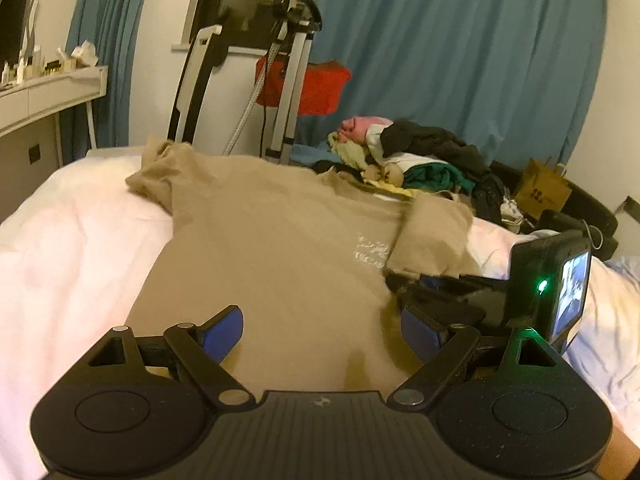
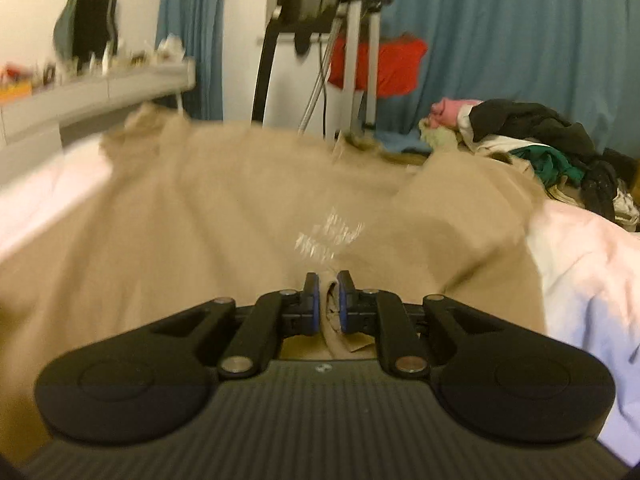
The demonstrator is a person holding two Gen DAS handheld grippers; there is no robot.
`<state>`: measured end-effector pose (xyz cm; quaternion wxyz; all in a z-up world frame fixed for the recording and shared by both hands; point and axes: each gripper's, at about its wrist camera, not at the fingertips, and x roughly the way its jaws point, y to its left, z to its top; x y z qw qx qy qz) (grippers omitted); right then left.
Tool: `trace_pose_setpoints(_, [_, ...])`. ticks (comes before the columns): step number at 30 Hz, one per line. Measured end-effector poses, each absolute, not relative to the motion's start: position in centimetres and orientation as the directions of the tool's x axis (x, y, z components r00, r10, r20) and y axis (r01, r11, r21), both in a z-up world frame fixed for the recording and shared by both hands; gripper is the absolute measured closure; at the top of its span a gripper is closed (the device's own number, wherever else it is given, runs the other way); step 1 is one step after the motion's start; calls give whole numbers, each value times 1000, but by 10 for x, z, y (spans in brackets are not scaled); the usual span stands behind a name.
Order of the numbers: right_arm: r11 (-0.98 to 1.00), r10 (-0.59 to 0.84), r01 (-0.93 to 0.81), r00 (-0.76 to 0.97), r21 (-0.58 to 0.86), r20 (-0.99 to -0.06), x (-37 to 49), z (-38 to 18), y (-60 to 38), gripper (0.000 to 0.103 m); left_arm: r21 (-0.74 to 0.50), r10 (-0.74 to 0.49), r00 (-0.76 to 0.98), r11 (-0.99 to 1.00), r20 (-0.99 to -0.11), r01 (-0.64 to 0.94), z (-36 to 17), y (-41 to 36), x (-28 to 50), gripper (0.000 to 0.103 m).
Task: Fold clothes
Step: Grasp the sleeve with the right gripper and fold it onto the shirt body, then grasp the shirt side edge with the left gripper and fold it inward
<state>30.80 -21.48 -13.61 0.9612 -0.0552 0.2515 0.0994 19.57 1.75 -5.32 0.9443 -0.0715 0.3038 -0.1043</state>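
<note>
One white bed (image 1: 80, 216) is seen covered by one tan T-shirt (image 1: 272, 248), spread across its middle; one mixed clothes pile (image 1: 432, 156) is heaped far right. The left gripper (image 1: 320, 330) is held level above the shirt's near hem, jaws spread wide. A fold of shirt is pinched by the right gripper (image 2: 327, 300), with bare sheet left at both sides.

The right wrist view is blurred, so the white print (image 2: 326, 236) on the beige T-shirt (image 2: 208, 216) cannot be read. The small items on the shelf (image 2: 120, 84) are perhaps bottles. The picture's edge cuts the bed (image 1: 72, 216).
</note>
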Motion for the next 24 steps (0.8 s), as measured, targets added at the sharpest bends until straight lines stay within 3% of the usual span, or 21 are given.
trace_pose_setpoints(3, [986,160,-164,865,32,-475,297,-122,-233,85,-239,-252,773,962,-582,134,-57,23,203,16])
trace_pose_setpoints(4, [986,165,-149,870,70,-465,292,-114,-240,72,-246,-255,774,960,-580,133,-56,26,203,16])
trace_pose_setpoints(5, [985,168,-134,876,106,-452,286,-106,-246,49,-253,-259,774,959,-577,132,-56,28,203,16])
trace_pose_setpoints(7, [984,152,-102,900,143,-408,265,-89,-259,19,-263,-264,776,956,-572,132,-54,32,203,16])
trace_pose_setpoints(16, [965,57,23,952,259,-299,143,-16,-277,19,-198,-295,779,955,-552,221,-48,23,168,16])
trace_pose_setpoints(24, [924,17,94,958,371,-286,69,-23,-292,19,-112,-336,750,936,-570,334,-54,-11,147,19])
